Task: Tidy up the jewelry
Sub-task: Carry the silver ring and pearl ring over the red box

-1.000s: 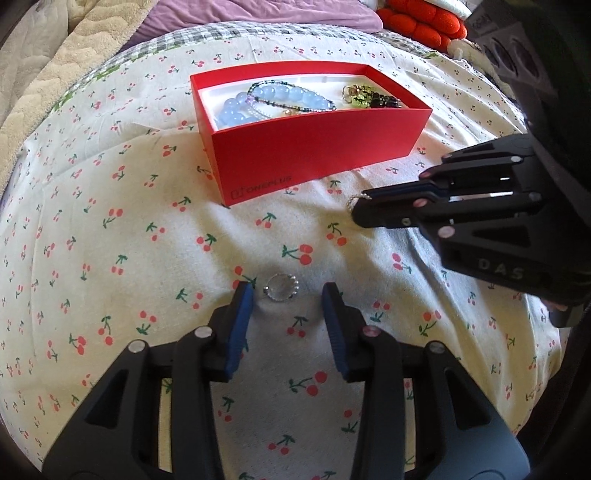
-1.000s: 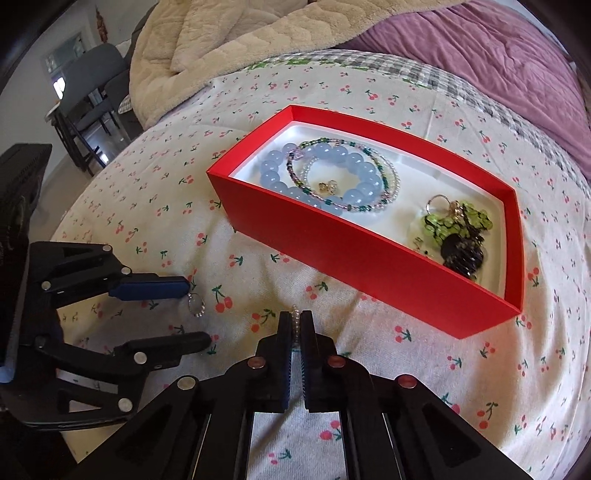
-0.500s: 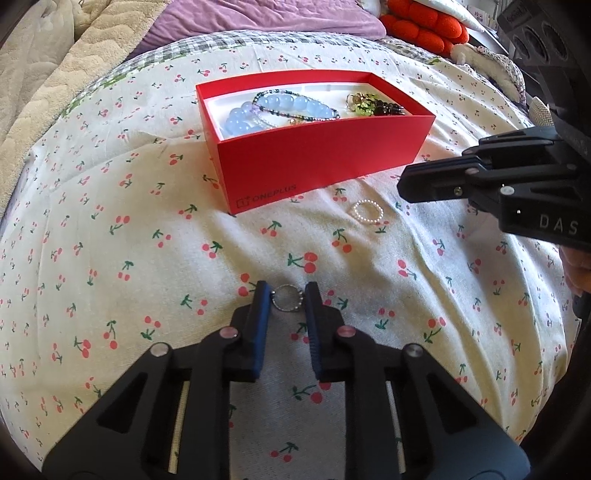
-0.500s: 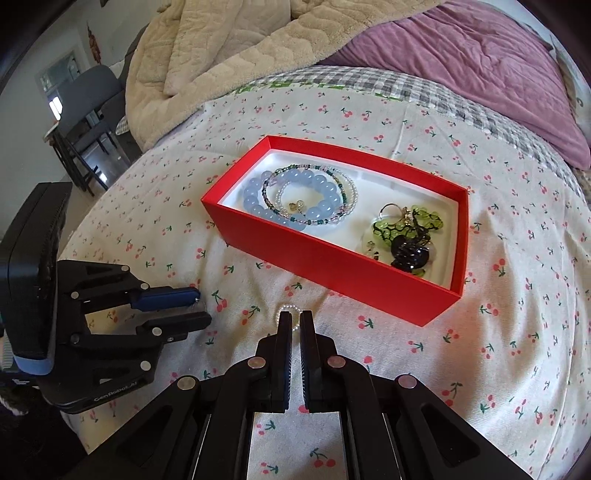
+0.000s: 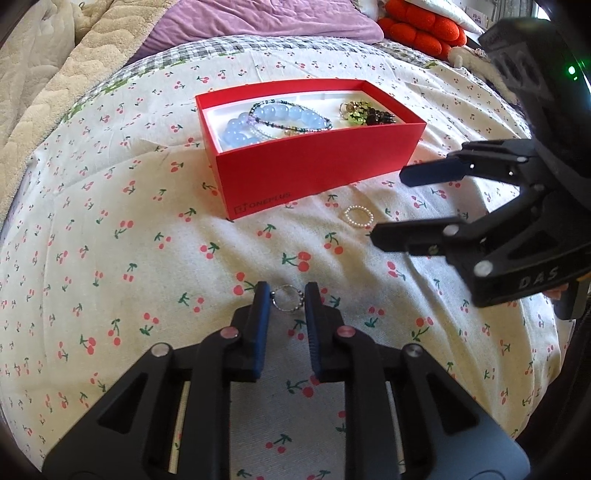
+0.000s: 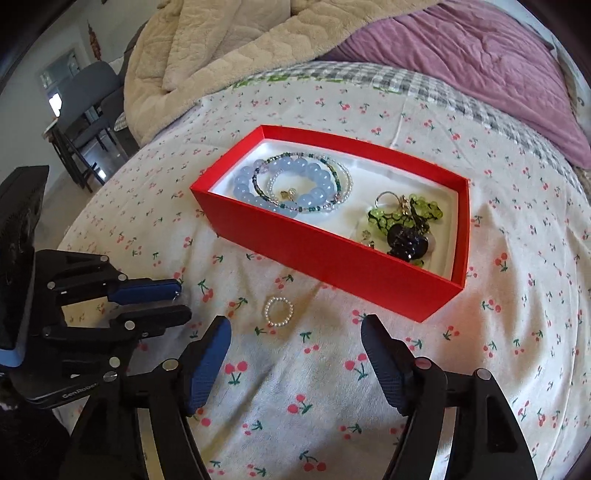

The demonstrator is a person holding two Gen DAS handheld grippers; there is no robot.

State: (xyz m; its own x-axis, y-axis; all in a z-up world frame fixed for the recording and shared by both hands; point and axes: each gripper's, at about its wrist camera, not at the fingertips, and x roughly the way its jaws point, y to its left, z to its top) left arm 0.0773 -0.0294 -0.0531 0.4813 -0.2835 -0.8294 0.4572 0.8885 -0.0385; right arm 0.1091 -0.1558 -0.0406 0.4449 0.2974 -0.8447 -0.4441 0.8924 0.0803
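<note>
A red box point(image 5: 317, 162) point(image 6: 332, 258) on the cherry-print bedspread holds blue bead bracelets point(image 6: 280, 184) and green and black charms point(image 6: 406, 225). My left gripper point(image 5: 286, 299) is shut on a small silver beaded ring point(image 5: 287, 300), held just above the cloth. A white pearl ring point(image 5: 357, 216) point(image 6: 279, 312) lies on the cloth in front of the box. My right gripper point(image 6: 295, 347) is open and empty, just behind the pearl ring; it also shows in the left wrist view point(image 5: 391, 206).
A beige quilt point(image 6: 229, 48) and a purple blanket point(image 6: 461, 62) are heaped at the back of the bed. Red cushions point(image 5: 417, 31) lie at the far right. A chair and a table point(image 6: 81, 110) stand beyond the bed's left edge.
My left gripper closed on the silver ring and lifted back with it. My right gripper let go of the pearl ring, opened wide and drew back; the pearl ring now lies on the cloth.
</note>
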